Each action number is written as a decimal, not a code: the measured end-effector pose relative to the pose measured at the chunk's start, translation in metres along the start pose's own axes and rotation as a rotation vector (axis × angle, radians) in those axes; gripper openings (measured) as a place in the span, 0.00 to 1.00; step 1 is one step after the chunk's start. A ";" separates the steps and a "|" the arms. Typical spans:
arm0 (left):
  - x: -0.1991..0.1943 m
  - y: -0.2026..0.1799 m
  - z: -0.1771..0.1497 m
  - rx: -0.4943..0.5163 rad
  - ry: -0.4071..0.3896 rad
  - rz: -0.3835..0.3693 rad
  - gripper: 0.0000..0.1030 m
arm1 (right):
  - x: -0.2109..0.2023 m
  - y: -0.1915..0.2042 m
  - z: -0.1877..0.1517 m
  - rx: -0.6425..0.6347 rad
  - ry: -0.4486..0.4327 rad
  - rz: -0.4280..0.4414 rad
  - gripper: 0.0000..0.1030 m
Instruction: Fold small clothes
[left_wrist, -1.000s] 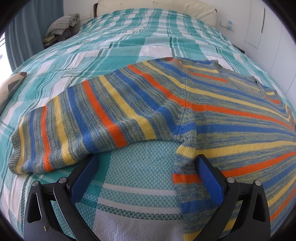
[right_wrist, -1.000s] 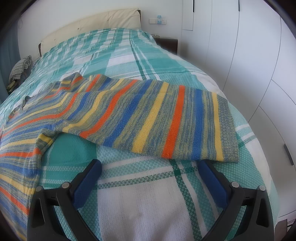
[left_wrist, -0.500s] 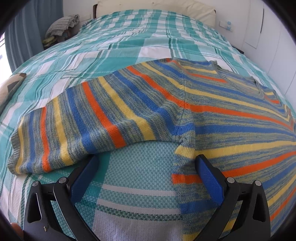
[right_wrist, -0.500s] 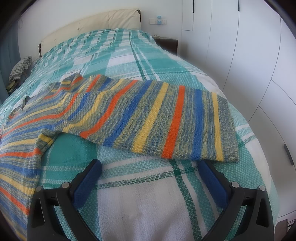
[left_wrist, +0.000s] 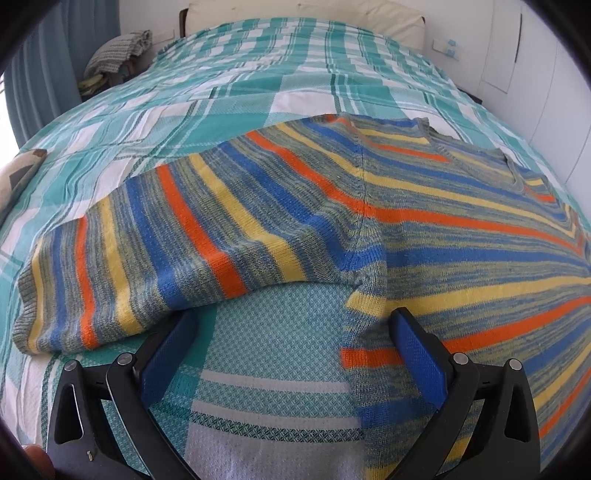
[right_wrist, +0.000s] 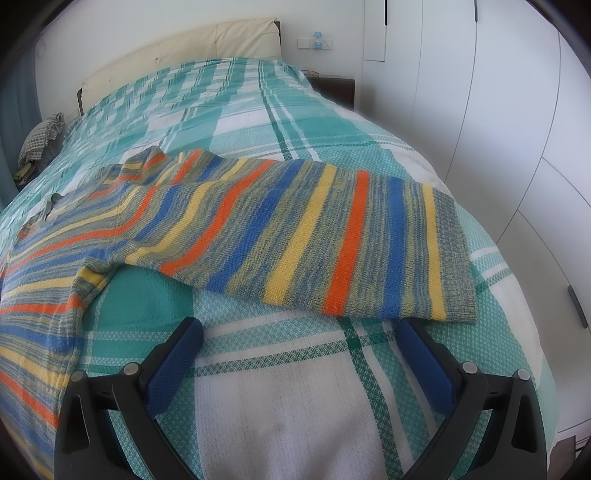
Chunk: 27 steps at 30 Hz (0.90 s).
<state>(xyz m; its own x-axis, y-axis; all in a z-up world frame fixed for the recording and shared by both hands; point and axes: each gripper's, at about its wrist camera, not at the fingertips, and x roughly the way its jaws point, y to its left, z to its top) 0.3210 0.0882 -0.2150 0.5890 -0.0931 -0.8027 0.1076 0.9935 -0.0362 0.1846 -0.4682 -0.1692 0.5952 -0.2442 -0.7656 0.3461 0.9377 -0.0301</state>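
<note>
A striped knit sweater (left_wrist: 369, 206) in blue, orange, yellow and grey lies flat on the bed, sleeves spread out. My left gripper (left_wrist: 291, 325) is open and empty, just below the armpit where the left sleeve (left_wrist: 147, 251) meets the body; its right finger (left_wrist: 417, 354) lies over the body's side edge. My right gripper (right_wrist: 299, 332) is open and empty, just in front of the lower edge of the right sleeve (right_wrist: 332, 236). The sleeve's grey cuff (right_wrist: 454, 254) lies to the right of it.
The bed has a teal and white plaid cover (right_wrist: 288, 387) and a cream headboard (right_wrist: 184, 48). White wardrobe doors (right_wrist: 498, 129) stand close along the bed's right side. A pile of cloth (left_wrist: 118, 51) sits at the far left by a curtain.
The left gripper has shifted very slightly; the sweater and the right gripper have not moved.
</note>
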 end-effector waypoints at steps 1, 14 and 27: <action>0.000 -0.001 0.000 0.004 0.001 -0.002 1.00 | 0.000 0.000 0.000 -0.001 0.000 0.000 1.00; -0.002 -0.001 0.000 0.008 -0.007 -0.019 1.00 | 0.000 0.000 0.000 -0.001 0.000 0.000 1.00; -0.002 -0.001 0.000 0.007 -0.007 -0.019 1.00 | -0.002 -0.003 0.000 0.010 -0.002 0.014 1.00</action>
<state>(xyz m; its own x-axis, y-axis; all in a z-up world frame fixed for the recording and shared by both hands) 0.3201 0.0873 -0.2135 0.5920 -0.1124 -0.7980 0.1249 0.9911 -0.0470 0.1823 -0.4706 -0.1676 0.6013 -0.2318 -0.7647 0.3452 0.9384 -0.0130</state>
